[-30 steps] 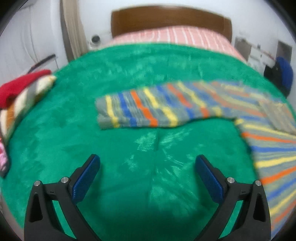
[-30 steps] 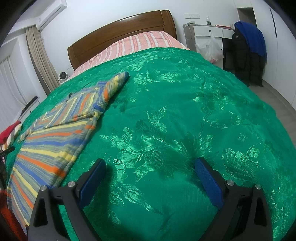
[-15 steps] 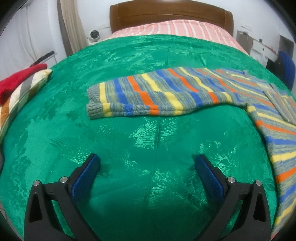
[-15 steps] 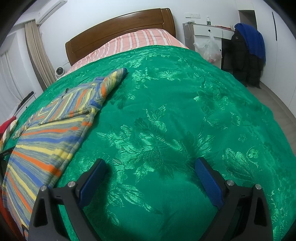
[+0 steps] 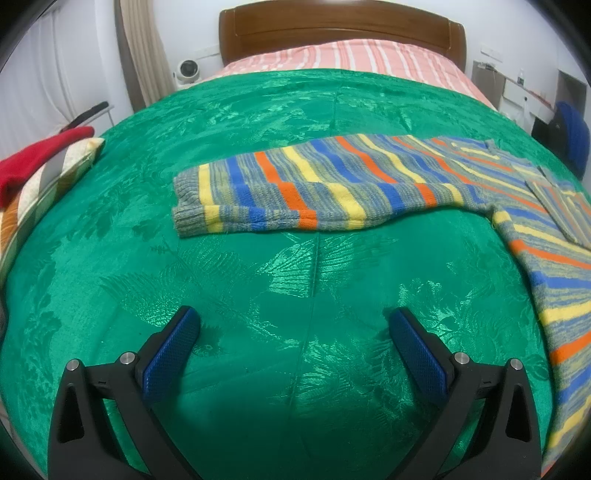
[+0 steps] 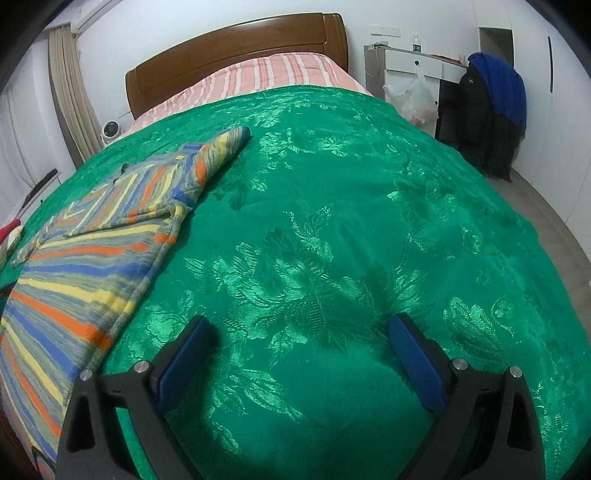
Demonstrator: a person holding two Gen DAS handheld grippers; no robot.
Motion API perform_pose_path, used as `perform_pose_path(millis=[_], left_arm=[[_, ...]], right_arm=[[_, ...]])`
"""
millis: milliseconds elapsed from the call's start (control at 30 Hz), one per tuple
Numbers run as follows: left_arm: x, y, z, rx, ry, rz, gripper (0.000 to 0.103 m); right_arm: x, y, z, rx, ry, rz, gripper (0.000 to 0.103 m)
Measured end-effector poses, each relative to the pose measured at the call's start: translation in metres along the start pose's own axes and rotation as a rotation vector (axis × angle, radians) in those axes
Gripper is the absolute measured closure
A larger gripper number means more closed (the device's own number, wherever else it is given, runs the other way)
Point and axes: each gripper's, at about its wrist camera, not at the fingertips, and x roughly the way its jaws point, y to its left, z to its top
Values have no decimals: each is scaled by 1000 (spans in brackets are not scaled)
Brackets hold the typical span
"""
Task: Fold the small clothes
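Striped sweater [image 5: 332,188] nearer now, grippers agape.

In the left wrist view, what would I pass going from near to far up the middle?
hand-held gripper → green bedspread → striped sweater sleeve → pink striped sheet → wooden headboard

Home bedroom. My view: wide bed under green brocade bedspread [image 6: 332,240], striped pink sheet [image 5: 354,55] by wooden headboard [image 6: 236,48]. Curtain [image 6: 70,96] at left wall, white desk [image 6: 410,62] beyond bed, dark jacket [image 6: 480,122] hung beside it.
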Motion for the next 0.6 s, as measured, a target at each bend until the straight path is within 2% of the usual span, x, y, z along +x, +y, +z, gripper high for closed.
perform_pose_path(millis=[200,600], left_arm=[[0,0,0,0,0,0,0],[0,0,0,0,-1,-1,0]], right_arm=[[1,2,0,-11,7,-25,6],[-1,1,-2,-6,-4,-15,6]])
